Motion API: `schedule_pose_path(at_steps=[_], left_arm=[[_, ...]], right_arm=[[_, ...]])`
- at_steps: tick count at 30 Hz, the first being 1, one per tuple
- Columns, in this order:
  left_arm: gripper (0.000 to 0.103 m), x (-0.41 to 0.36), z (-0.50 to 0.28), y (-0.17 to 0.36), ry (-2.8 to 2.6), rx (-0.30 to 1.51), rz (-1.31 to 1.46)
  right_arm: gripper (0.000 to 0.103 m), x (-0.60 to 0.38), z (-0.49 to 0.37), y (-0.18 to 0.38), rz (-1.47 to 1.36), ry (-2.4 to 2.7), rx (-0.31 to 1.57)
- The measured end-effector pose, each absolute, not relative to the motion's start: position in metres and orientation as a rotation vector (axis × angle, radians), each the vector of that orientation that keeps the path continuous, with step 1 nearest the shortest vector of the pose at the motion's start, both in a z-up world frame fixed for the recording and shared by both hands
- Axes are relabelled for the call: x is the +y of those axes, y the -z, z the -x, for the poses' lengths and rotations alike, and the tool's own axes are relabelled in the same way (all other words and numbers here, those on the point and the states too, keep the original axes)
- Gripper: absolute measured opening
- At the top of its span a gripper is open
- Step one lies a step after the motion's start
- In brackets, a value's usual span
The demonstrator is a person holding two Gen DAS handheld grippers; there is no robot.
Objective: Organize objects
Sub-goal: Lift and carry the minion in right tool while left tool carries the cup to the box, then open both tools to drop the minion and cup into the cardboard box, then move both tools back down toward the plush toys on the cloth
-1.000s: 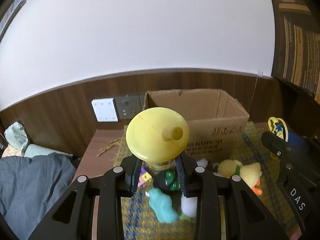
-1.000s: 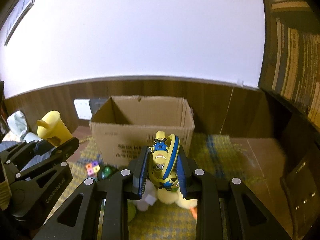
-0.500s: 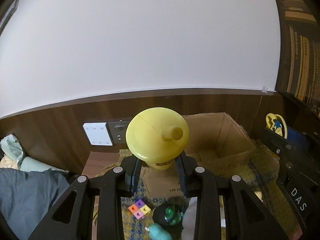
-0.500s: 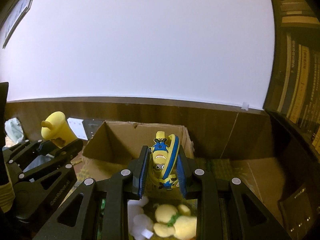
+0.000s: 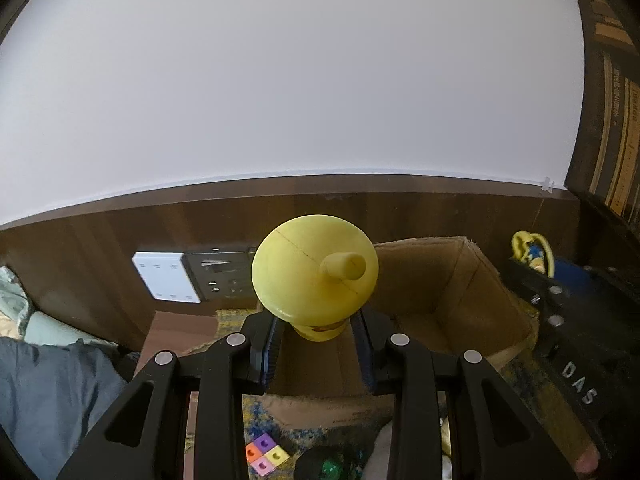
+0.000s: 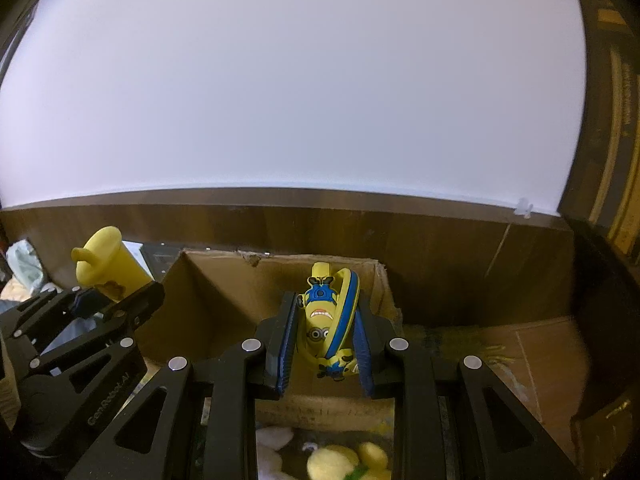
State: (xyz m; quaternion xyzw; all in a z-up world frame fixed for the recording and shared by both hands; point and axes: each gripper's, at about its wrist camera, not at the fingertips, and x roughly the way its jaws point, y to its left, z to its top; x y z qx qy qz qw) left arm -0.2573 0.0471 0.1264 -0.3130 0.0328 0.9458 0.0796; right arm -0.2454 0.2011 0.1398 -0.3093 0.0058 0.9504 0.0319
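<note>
You've got both hands loaded: your left gripper point(image 5: 318, 344) has its fingers clamped around the lower body of the yellow cup point(image 5: 314, 276), a smooth hard-plastic sippy cup with a domed lid and a stubby spout, held above the near wall of the cardboard box point(image 5: 440, 320). Your right gripper point(image 6: 325, 344) is pinched tight on the yellow-and-blue sandal point(image 6: 330, 316), a rubbery little thing with a cartoon figure moulded on it, over the box's open top. The cup looks light and rigid but slick, so the grip below the flared lid is the safe place; the lid's lip should catch it if it slides. The sandal looks soft and bendy, squeezed flat across its sides, unlikely to slip. Down on the patterned cloth: colourful cubes point(image 5: 266, 454) and a plush duck point(image 6: 344, 462), both easy, squashy or blocky pickups.
</note>
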Motion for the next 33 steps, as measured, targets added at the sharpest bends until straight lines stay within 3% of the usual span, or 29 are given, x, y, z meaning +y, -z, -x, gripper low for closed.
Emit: schedule_pose_path(at_steps=[8,10,12,16,20,33], left_arm=[[0.034,0.049,0.275,-0.121,-2.798,0.055,0.97],[0.049,0.048,0.275,-0.12,-2.818,0.058,0.969],[0.06,0.047,0.275,-0.12,-2.841,0.07,0.961],[0.069,0.044,0.273,-0.121,-2.879,0.077,0.964],[0.087,0.039,0.269,-0.123,-2.921,0.065,0.961],[0.088,0.02,0.233,-0.125,-2.977,0.014,0.994]], right_arm=[[0.03,0.207,0.266,-0.129,1.008,-2.919,0.052],[0.044,0.209,0.267,-0.128,1.006,-2.91,0.05],[0.067,0.21,0.267,-0.128,0.994,-2.898,0.05],[0.076,0.214,0.266,-0.129,0.971,-2.875,0.058],[0.082,0.219,0.264,-0.127,0.971,-2.858,0.091],[0.087,0.215,0.221,-0.136,0.914,-2.843,0.118]])
